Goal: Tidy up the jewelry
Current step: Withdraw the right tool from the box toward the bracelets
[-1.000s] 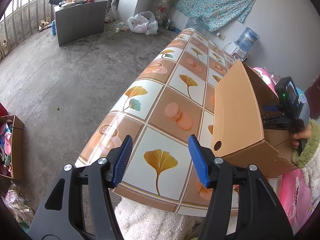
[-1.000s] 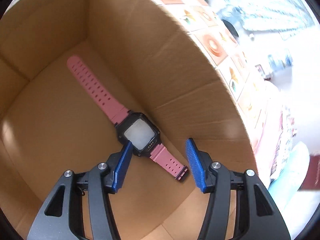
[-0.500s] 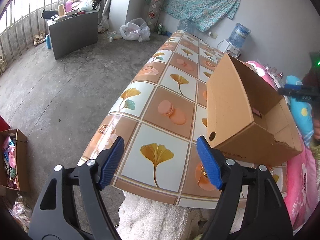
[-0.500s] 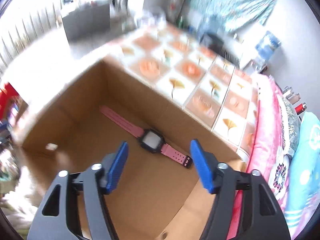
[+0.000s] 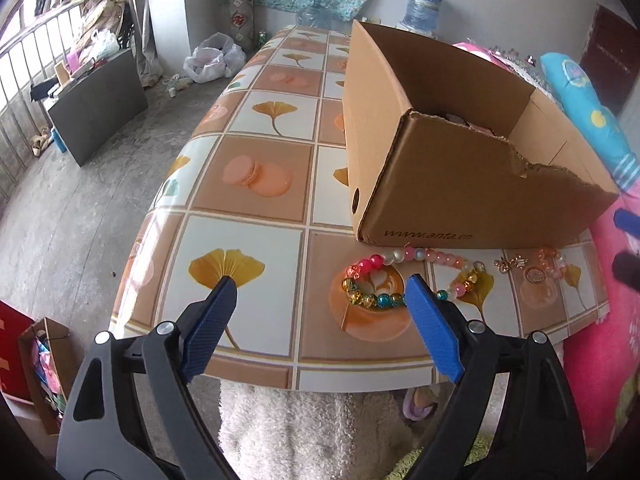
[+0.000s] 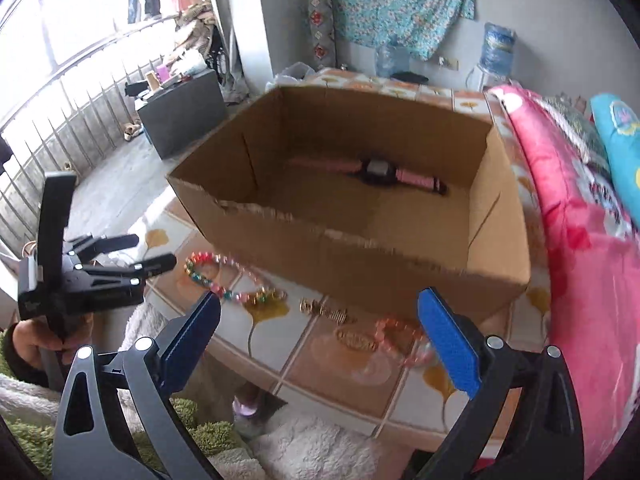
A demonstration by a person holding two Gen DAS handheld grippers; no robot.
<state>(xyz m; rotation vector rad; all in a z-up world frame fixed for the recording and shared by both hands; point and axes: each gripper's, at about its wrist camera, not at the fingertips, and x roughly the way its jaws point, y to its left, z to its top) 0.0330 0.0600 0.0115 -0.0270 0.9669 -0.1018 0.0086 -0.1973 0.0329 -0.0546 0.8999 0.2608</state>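
The left gripper (image 5: 320,296) hangs above the near edge of the table (image 5: 256,236), its blue fingers (image 5: 208,328) spread wide with nothing between them. From the right wrist view it shows side-on at the left, gripped from below by a hand (image 6: 36,340) in a green sleeve. The right gripper (image 6: 320,316) is held higher and further back, looking down over the table edge; its fingers (image 6: 448,344) are also wide apart and empty.

A cardboard box (image 5: 460,184) stands on the table, and a pink watch (image 6: 380,170) lies flat on its floor by the far wall. In front of the box, a string of coloured beads (image 5: 384,280) lies on the tabletop, touching the box's near wall at one end. Further right lie a small gold trinket (image 5: 510,262) and an orange bead bracelet (image 5: 548,258) with a round charm.

The left view sees only a sliver of the box's contents over its torn rim. In the right view motion blur smears the small pieces; their details cannot be read.
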